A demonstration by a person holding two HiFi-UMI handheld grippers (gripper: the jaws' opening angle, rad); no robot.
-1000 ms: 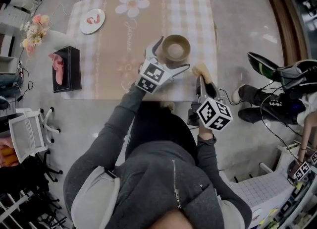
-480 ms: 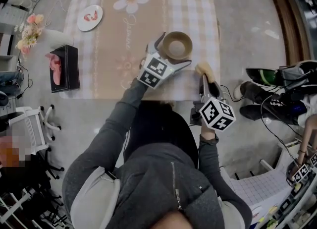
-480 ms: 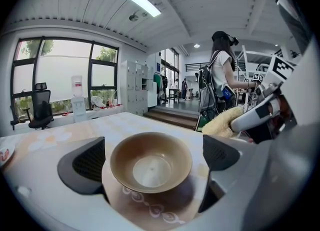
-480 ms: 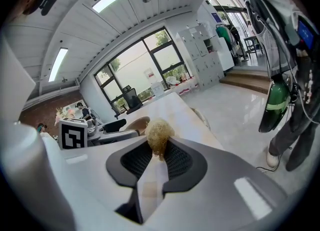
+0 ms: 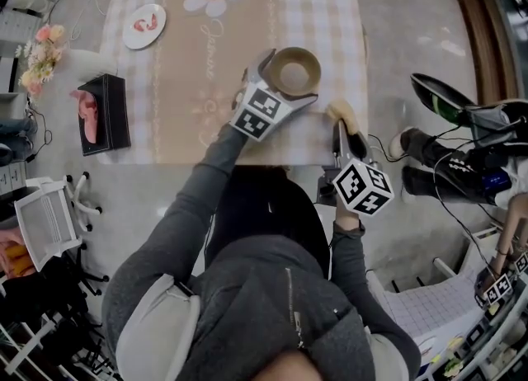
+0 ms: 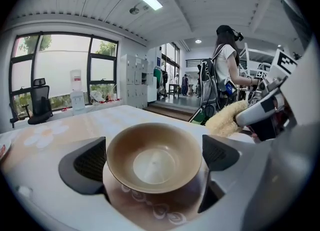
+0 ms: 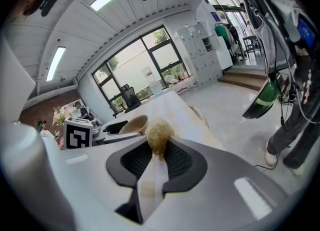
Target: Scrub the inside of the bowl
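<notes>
No real change in last second: left gripper (image 6: 154, 157) stays clamped across brown bowl (image 5: 294, 72); right gripper (image 7: 157, 157) pinches scrub pad (image 7: 159, 135) just right of bowl. Scrubbing not yet begun.

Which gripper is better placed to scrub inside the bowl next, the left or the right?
Right. The right gripper pinches the sponge, close beside the bowl; the left gripper has its jaws at the bowl's sides, likely steadying it.

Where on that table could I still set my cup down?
The broad middle of the cloth, between the small plate and the bowl, is bare, as is the far right corner beyond the bowl. The near right edge is crowded: the left tongs grip the bowl there, and the right tongs hold the scrubber beside it.
</notes>
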